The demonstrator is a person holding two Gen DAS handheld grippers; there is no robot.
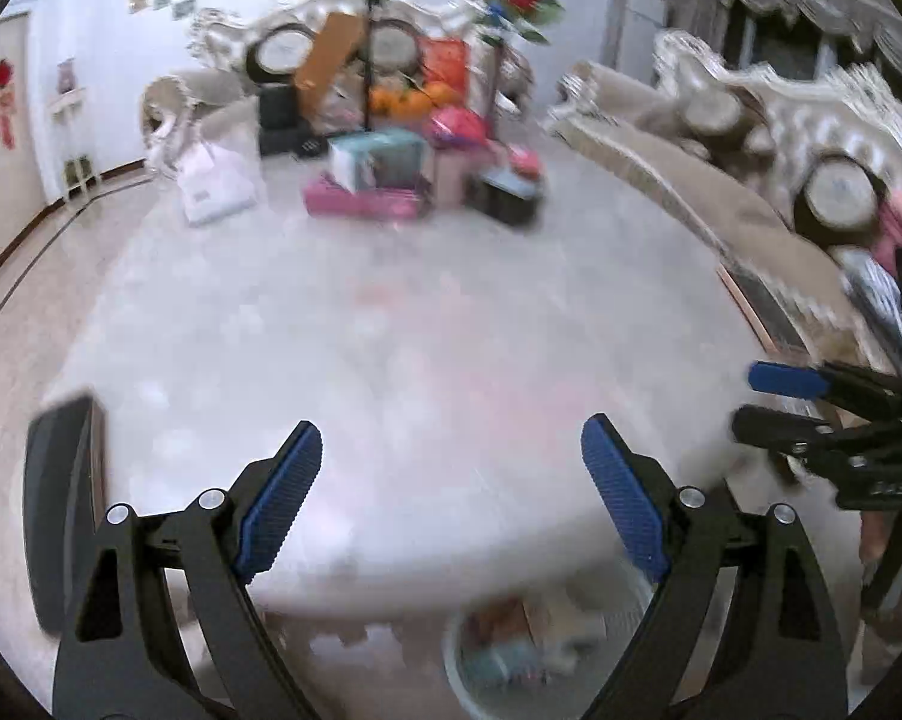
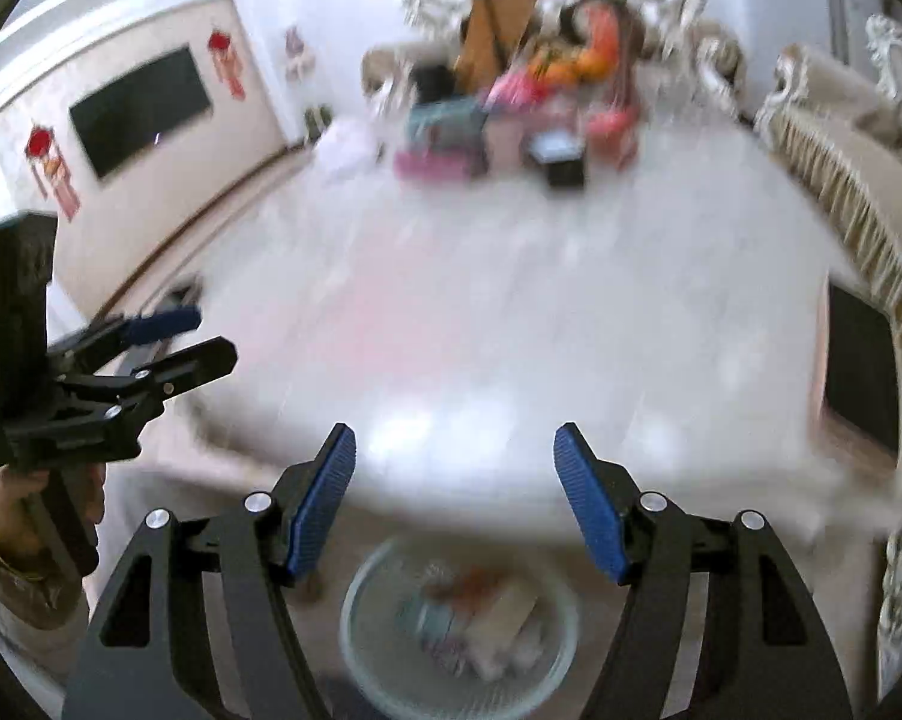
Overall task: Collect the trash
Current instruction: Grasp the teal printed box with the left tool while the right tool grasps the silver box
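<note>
Black gripper (image 1: 451, 492) arms, ribbed blue pads (image 2: 321, 501), silver screws

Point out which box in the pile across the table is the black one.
The black box stands at the pile's near right edge, on the table. The pink box and teal box sit left of it.

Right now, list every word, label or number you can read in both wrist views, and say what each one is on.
None can be read.
Black body of the right gripper: pale marks, too blurred.
Red wall hangings: too blurred.
White bag on the floor: faint print, unreadable.
Pink and teal boxes: printing smeared by motion.
</note>
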